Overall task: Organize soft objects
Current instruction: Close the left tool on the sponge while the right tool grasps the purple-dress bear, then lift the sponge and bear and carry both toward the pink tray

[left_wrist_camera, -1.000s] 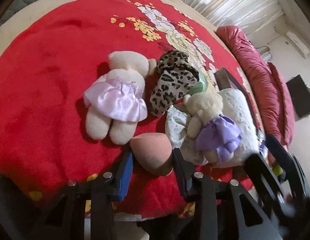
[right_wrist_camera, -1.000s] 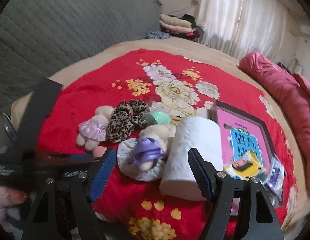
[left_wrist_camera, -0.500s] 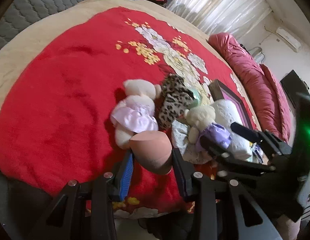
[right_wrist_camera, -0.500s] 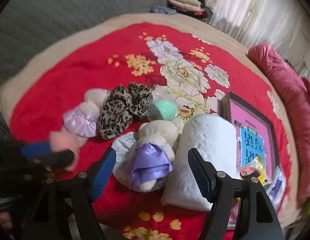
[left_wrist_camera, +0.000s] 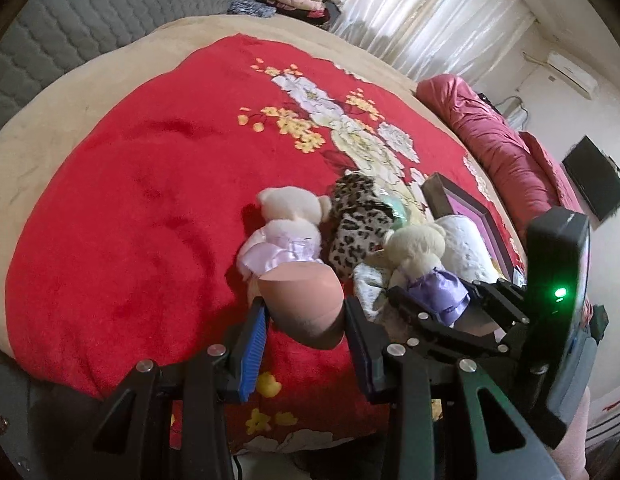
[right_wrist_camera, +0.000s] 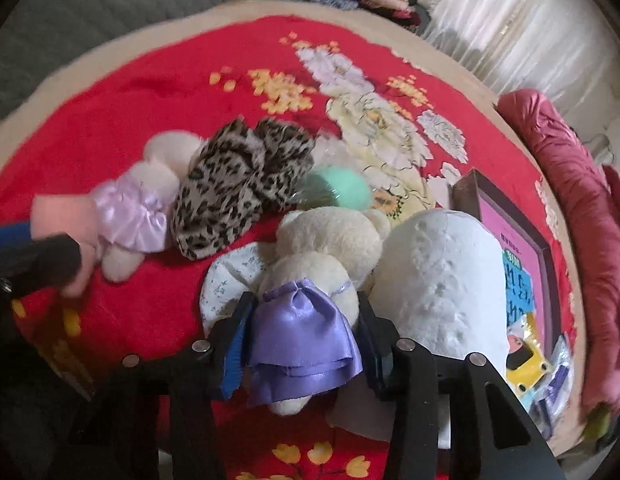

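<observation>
The left gripper (left_wrist_camera: 304, 316) pinches a pink sponge (left_wrist_camera: 302, 304); the right gripper (right_wrist_camera: 302, 332), jaws just closing, clamps the purple-dressed teddy bear (right_wrist_camera: 310, 280) beside the white roll (right_wrist_camera: 442, 280).

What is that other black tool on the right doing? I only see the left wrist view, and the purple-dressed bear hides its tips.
Observer: The right gripper has just been closing; its pads now press the skirt of the bear in the purple dress.
Operator: What's the green bit behind the leopard thing?
Observer: A mint-green egg-shaped sponge, lying between the leopard-print scrunchie and the bear.
Operator: And the frame?
Observer: The frame holds a pink sheet with a blue label.
</observation>
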{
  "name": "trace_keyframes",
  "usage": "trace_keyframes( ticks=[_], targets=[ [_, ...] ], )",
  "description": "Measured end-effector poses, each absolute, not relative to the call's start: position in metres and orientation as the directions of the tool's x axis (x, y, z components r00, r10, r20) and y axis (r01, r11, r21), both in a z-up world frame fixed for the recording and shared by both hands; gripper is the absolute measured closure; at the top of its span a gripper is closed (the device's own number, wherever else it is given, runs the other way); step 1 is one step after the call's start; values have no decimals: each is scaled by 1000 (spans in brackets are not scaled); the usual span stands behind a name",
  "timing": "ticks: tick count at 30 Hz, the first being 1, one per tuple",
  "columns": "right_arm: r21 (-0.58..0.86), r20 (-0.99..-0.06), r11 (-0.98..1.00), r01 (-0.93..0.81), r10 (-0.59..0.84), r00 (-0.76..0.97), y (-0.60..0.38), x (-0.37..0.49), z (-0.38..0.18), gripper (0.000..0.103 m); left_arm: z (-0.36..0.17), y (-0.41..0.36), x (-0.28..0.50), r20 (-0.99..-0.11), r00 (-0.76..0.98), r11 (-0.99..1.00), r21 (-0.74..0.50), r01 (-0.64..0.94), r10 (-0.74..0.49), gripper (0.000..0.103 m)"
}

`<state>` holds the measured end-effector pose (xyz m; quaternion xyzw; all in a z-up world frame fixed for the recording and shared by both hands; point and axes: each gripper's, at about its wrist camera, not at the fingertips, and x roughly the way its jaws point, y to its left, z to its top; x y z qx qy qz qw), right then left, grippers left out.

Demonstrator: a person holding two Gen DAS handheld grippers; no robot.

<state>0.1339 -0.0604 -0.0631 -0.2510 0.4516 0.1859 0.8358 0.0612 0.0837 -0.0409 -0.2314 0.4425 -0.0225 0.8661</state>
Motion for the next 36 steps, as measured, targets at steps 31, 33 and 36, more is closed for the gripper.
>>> trace_keyframes(
  ticks=[31,33,36],
  targets=[
    [-51,-756,849,-526,312,575,-95,78,-5,55,-25,46,55,-692,678,940,-341,-4,-247,65],
    [-44,-752,853,-520,314,580,-98,76,-2,55,-24,43,54,-685,683,941,-338,10,-254,65],
    [-34,-743,861,-507,318,589,-105,74,2,55,-21,36,52,-681,690,949,-314,27,-245,65]
  ],
)
